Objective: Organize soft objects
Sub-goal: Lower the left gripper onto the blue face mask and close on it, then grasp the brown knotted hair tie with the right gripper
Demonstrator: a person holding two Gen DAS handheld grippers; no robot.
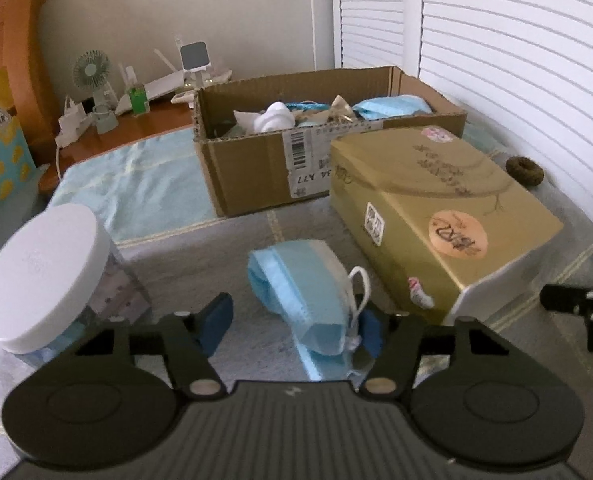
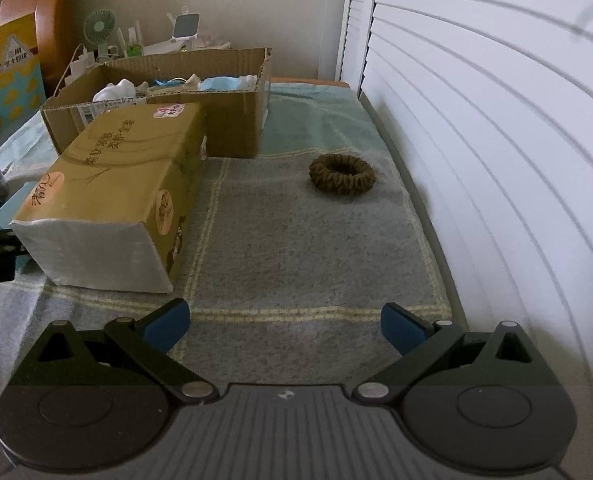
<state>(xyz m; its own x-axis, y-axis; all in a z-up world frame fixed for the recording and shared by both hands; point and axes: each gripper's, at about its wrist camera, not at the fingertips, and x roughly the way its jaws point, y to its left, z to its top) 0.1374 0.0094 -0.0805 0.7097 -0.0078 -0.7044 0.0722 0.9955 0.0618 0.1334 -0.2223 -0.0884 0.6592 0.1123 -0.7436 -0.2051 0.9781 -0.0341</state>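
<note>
- your left gripper (image 1: 292,324) has its jaws apart around the folded blue face mask (image 1: 300,292), which lies on the grey cloth (image 2: 296,240) near you; nothing is gripped yet.
- the right pad sits against the mask's white ear loop (image 1: 358,284), so close on the folded body, not the loop alone, or it will likely unfold as you lift.
- judging by what already sits in the cardboard box (image 1: 256,168) at the far side, the mask probably goes there; lift clear over the gold tissue box (image 1: 436,208) just to its right.
- mind the white-lidded jar (image 1: 44,276) just left of your left gripper.
- your right gripper (image 2: 286,326) hangs with jaws wide apart and holding nothing; the brown hair scrunchie (image 2: 342,176) lies ahead of it, well apart, a sensible next pick.
- the surface looks like a bed laid with towels, so objects may sink and drag; white slatted shutters (image 2: 496,120) run along the right, and a small fan (image 1: 92,68) and clutter stand on a wooden ledge at the far left.
</note>
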